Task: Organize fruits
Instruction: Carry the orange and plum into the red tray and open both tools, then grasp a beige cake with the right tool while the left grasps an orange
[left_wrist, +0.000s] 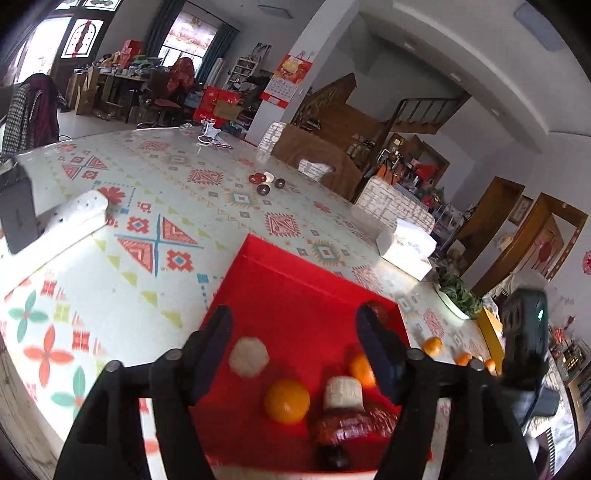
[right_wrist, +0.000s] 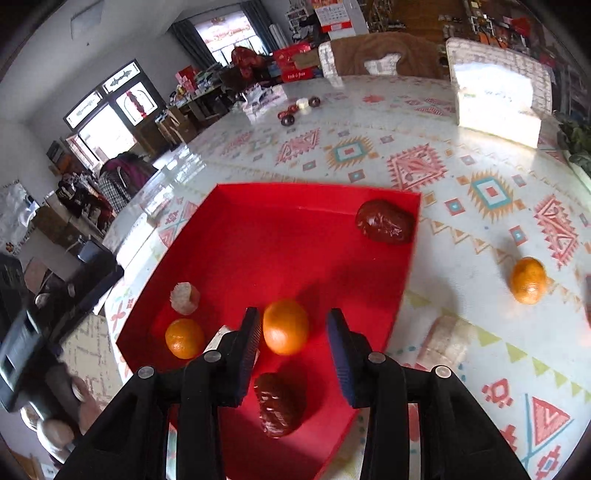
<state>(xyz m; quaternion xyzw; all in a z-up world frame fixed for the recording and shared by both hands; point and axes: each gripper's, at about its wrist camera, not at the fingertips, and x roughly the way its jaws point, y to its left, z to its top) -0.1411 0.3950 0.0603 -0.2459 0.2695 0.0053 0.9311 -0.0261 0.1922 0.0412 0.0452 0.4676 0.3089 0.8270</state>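
Observation:
A red tray (left_wrist: 288, 280) lies on the patterned table. My left gripper (left_wrist: 293, 314) hangs open over it with nothing between its fingers. Under it lie a white chunk (left_wrist: 248, 356), an orange (left_wrist: 287, 400), a second white chunk (left_wrist: 343, 391), a red date (left_wrist: 351, 424) and another orange (left_wrist: 362, 369). My right gripper (right_wrist: 293, 315) is open around an orange (right_wrist: 286, 326) that rests in the tray (right_wrist: 317, 188); a gap shows at the right pad. The tray also holds a date (right_wrist: 277, 406), a second date (right_wrist: 384, 221), an orange (right_wrist: 184, 338) and a white chunk (right_wrist: 184, 297).
On the table right of the tray sit an orange (right_wrist: 528, 280) and a white chunk (right_wrist: 447, 339). A tissue box (right_wrist: 495, 110) stands further back. Small dark fruits (right_wrist: 295, 110) lie at the far side. A white power strip (left_wrist: 79, 214) lies left; chairs line the far edge.

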